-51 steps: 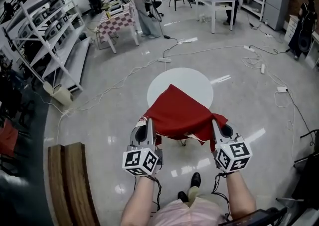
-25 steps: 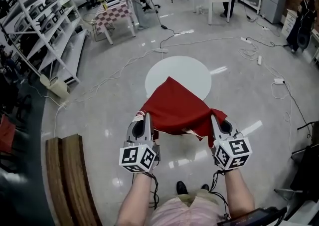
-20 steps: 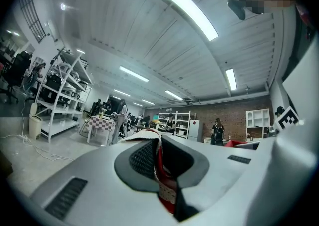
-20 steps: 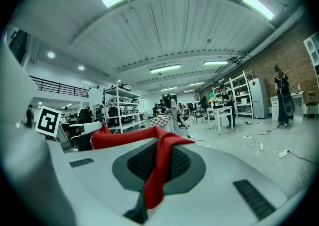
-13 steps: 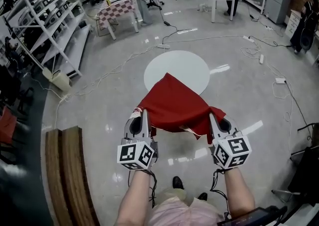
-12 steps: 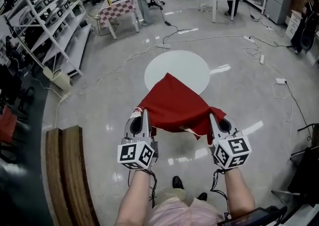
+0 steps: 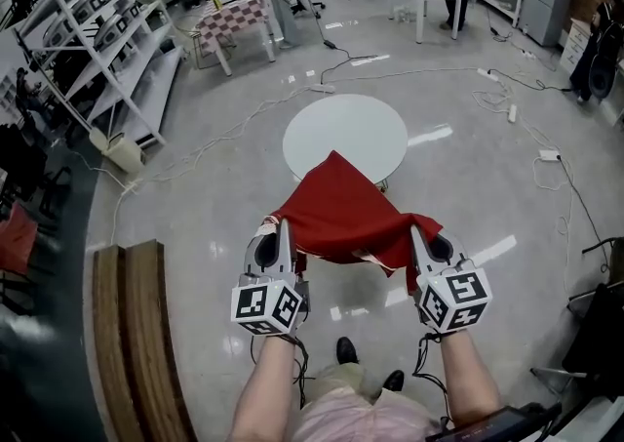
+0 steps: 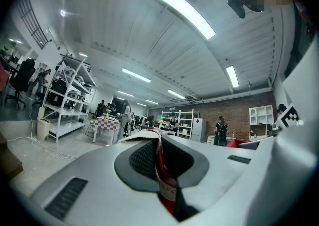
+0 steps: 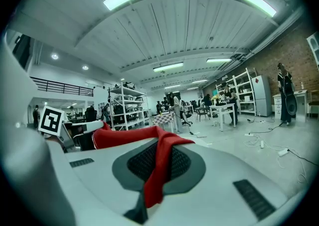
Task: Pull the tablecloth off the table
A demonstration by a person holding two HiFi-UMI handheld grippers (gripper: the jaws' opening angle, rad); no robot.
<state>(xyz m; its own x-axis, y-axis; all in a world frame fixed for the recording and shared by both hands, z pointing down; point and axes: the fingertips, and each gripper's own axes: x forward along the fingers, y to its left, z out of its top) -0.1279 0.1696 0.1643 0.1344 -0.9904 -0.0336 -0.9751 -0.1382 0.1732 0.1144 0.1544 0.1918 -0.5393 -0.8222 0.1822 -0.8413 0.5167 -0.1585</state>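
Since the cloth (image 7: 341, 211) looks light and limp, hold it by its corners: your left gripper (image 7: 282, 230) and right gripper (image 7: 418, 235) are each clamped on one. Its far tip drapes the table (image 7: 346, 123) edge

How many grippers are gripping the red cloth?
2. The left gripper is shut on the tablecloth at its near left edge; the right gripper is shut on its near right edge. Neither is hidden.
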